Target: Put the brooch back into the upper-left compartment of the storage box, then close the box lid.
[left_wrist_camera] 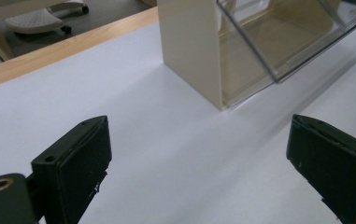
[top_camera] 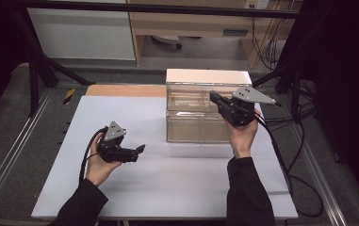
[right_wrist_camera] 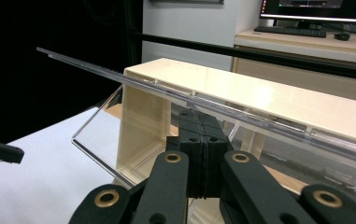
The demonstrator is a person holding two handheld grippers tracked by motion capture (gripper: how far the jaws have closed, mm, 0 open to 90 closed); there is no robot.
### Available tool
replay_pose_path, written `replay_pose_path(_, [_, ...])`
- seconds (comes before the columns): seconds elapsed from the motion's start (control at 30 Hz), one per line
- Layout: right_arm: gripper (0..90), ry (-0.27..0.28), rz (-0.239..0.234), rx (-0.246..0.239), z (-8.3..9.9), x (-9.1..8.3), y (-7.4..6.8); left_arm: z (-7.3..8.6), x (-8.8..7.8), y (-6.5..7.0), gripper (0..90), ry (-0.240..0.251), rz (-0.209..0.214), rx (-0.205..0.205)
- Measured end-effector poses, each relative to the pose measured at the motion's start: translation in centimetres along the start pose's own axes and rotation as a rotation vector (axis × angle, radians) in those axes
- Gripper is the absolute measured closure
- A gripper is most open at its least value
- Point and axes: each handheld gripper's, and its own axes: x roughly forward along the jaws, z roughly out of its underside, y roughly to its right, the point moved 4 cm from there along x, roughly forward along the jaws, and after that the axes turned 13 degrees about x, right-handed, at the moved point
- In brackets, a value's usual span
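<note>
A cream storage box [top_camera: 208,75] with two stacked compartments stands at the back middle of the white table [top_camera: 167,183]. Its upper clear flap [right_wrist_camera: 166,86] is swung up and outward, as the left gripper view also shows on the flap [left_wrist_camera: 278,37]. My right gripper [top_camera: 216,100] is at the flap's front edge; in its own view the right gripper [right_wrist_camera: 199,116] has its jaws pressed together on that thin edge. My left gripper [top_camera: 142,149] is held low over the table to the box's left, pointing toward it. The left gripper [left_wrist_camera: 199,128] has its jaws wide apart with nothing between them.
A wooden strip [top_camera: 125,90] runs along the table's back edge. Metal frame rails [top_camera: 7,155] flank the table, and cables [top_camera: 290,155] trail off to the right. A desk with a keyboard and monitor [right_wrist_camera: 316,9] stands behind the box.
</note>
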Motion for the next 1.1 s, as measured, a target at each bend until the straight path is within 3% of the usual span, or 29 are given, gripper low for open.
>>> replay_pose_path(0.67, [90.0, -0.002, 0.002, -0.010, 0.0, -0.2, -0.1, 5.7, -2.0, 0.2, 6.5, -0.039, -0.001, -0.029])
replay_pose_path(0.77, [90.0, -0.002, 0.003, -0.009, 0.1, -0.1, -0.1, 6.5, -2.4, 0.0, 6.4, -0.064, -0.004, -0.028])
replay_pose_path(1.1, [90.0, -0.012, 0.003, -0.011, 0.3, -0.2, -0.3, 7.9, -3.3, -0.2, 5.8, -0.097, -0.011, -0.035])
